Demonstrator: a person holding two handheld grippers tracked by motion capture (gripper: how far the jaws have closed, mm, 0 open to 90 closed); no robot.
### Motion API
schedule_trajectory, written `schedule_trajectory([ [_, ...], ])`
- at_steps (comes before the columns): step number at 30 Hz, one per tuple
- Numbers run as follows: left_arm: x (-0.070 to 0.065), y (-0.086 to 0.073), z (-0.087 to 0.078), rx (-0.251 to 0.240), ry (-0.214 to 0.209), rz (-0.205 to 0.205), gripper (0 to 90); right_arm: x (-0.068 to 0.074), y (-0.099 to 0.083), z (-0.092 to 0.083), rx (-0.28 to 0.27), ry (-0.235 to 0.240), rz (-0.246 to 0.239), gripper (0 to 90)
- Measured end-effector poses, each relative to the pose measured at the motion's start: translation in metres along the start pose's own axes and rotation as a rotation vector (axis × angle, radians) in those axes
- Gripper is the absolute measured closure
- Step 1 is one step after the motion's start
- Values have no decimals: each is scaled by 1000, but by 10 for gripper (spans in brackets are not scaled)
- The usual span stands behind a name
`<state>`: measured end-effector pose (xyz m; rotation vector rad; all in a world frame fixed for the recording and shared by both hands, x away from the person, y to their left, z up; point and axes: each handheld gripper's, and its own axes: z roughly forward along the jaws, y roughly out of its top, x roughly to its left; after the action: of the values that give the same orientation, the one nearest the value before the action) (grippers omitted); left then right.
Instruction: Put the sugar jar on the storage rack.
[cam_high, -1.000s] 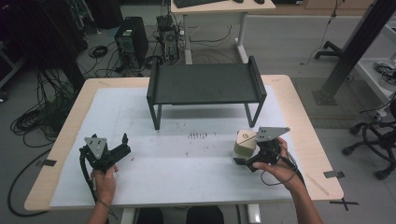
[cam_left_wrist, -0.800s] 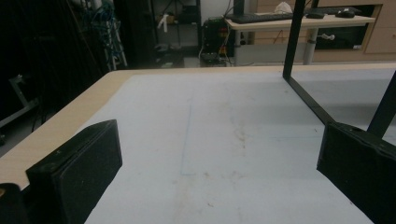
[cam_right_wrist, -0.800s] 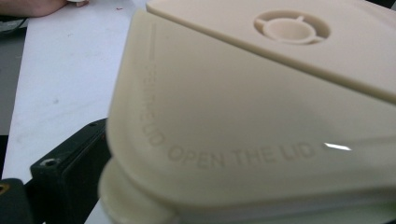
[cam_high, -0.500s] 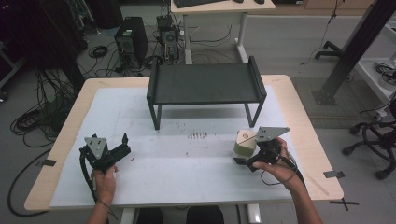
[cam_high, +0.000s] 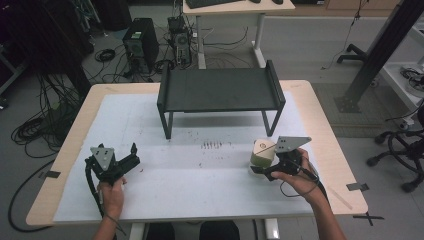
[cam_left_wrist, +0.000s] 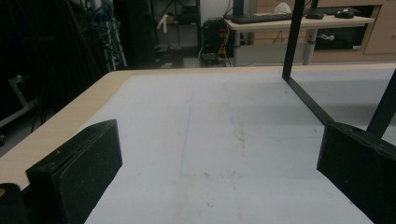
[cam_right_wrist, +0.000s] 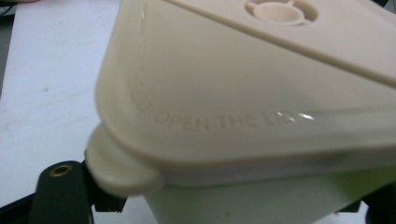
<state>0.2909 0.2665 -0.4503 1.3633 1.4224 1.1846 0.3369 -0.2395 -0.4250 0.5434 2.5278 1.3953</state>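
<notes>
Closing jaws mark the change — the right gripper (cam_high: 261, 167) now clamps the cream lidded container (cam_high: 263, 152), which sits directly ahead between them — upright.

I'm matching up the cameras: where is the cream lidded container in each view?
High view: cream container at right-centre, in the right claw.
Left gripper view: not in it.
Right gripper view: container up close.
Shared landmark: the white table cover.
</notes>
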Motion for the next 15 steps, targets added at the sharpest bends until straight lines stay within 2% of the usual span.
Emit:
schedule_trajectory([
  [4, 0, 0, 0, 1, 0, 1, 2, -1, 0, -1, -1, -10, -4, 262],
  [15, 0, 0, 0, 0, 1, 3, 2, -2, -1, -2, -3, -7, -7, 270],
])
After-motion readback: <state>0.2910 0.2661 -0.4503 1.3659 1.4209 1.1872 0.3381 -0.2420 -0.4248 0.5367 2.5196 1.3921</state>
